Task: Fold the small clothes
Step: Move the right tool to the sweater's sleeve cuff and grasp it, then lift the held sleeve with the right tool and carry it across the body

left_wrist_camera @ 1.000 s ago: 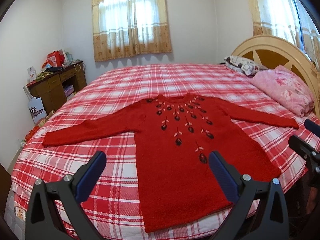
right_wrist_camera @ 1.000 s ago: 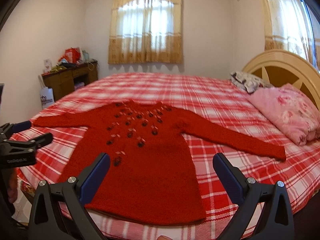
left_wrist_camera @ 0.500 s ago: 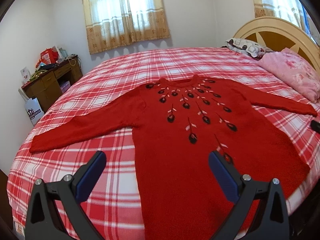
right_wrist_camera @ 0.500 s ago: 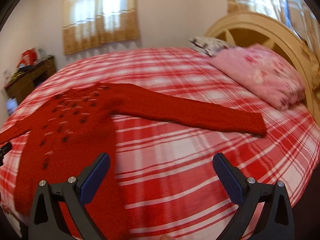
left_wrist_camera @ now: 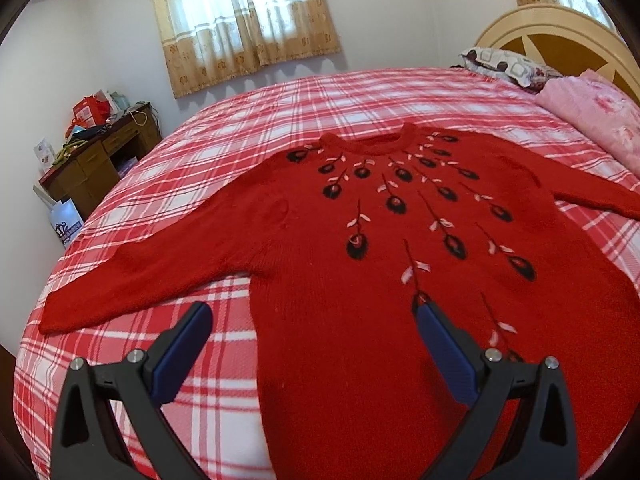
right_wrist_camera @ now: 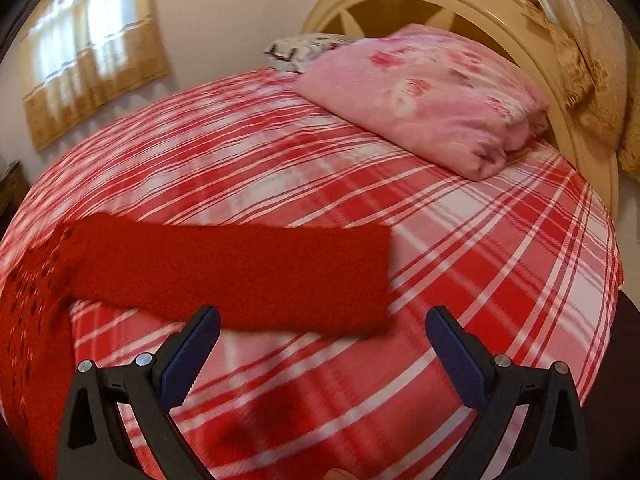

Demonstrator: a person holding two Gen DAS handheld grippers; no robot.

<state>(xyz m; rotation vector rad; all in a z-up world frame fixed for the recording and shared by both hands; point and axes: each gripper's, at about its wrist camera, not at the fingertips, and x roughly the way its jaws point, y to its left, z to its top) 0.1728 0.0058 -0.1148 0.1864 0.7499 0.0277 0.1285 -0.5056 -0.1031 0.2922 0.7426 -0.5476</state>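
A red knit sweater (left_wrist_camera: 360,280) with black and pink flower motifs lies flat, face up, on the red plaid bed (left_wrist_camera: 248,128), both sleeves spread out. My left gripper (left_wrist_camera: 314,328) is open and empty, hovering over the sweater's lower left side near the body's left edge. In the right wrist view the sweater's right sleeve (right_wrist_camera: 240,272) stretches across the bed, its cuff end at centre. My right gripper (right_wrist_camera: 322,332) is open and empty, just in front of that sleeve near the cuff.
A folded pink blanket (right_wrist_camera: 432,96) and a patterned pillow (left_wrist_camera: 500,66) lie by the cream headboard (right_wrist_camera: 460,4). A cluttered wooden desk (left_wrist_camera: 96,160) stands against the left wall. Curtained window (left_wrist_camera: 240,24) behind the bed.
Both grippers have moved closer to the bed. The left one closed in on the sweater's body; the right one swung right toward the right sleeve and cuff. Both stay open.
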